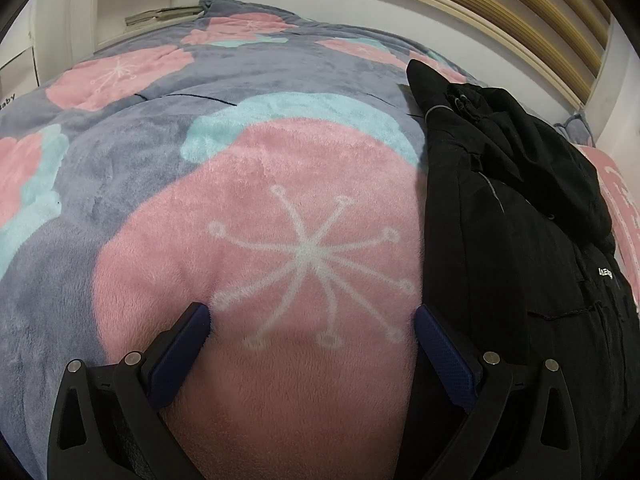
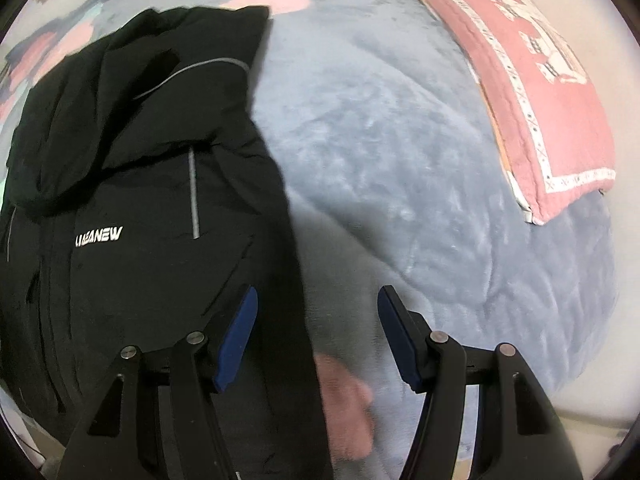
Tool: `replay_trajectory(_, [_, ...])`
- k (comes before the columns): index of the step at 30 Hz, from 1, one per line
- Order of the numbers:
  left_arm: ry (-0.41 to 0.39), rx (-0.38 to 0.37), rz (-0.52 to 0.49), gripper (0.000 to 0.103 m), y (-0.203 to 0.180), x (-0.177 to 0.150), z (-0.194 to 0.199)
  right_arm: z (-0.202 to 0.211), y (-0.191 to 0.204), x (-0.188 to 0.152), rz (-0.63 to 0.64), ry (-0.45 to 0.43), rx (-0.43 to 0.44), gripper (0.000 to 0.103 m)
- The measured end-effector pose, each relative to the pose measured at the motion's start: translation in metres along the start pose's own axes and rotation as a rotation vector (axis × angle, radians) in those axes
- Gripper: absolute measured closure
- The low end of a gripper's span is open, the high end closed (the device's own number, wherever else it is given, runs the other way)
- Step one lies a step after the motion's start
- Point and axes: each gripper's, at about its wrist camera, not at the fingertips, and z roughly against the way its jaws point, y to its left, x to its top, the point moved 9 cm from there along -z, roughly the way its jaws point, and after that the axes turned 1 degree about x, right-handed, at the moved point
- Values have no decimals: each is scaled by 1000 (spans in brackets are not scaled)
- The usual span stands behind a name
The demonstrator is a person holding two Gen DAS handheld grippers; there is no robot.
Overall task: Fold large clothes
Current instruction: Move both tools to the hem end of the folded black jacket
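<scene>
A bulky black padded jacket with white chest lettering and thin grey reflective strips lies on a plush fleece bedspread patterned in grey, pink and pale blue, already gathered into a long narrow shape with its hood or collar end bunched at the far side. The left gripper hovers over a pink patch of the bedspread with its blue-padded fingers spread wide and nothing between them; the jacket's long edge lies just beside its right-hand finger. The right gripper is also spread and empty, its left-hand finger over the jacket's near right edge and the other over bare grey fleece. A pink quilted pillow with a white stitched border sits well apart at the far right. The step in hand appears to be taking hold of the near end for the next fold. To do it well, each gripper should come down on its own side of the jacket's edge and pinch all the padded layers together, not the top shell alone, while keeping clear of the fleece beneath. Lifting both sides evenly should keep the narrow shape from spilling open, since the puffy fabric probably springs back.
</scene>
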Motion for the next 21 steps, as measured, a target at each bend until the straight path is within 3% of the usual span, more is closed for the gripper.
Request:
replay_trajectory(9, [-3, 0, 1, 2, 0, 0, 0, 2, 36, 10, 55, -26, 60, 38])
replay_trajectory(15, [-16, 28, 3, 1, 0, 1, 1, -10, 37, 1, 7, 8, 94, 35])
replay_trajectory(21, [160, -27, -16, 1, 3, 3, 3, -6, 24, -16, -22, 10, 109, 35])
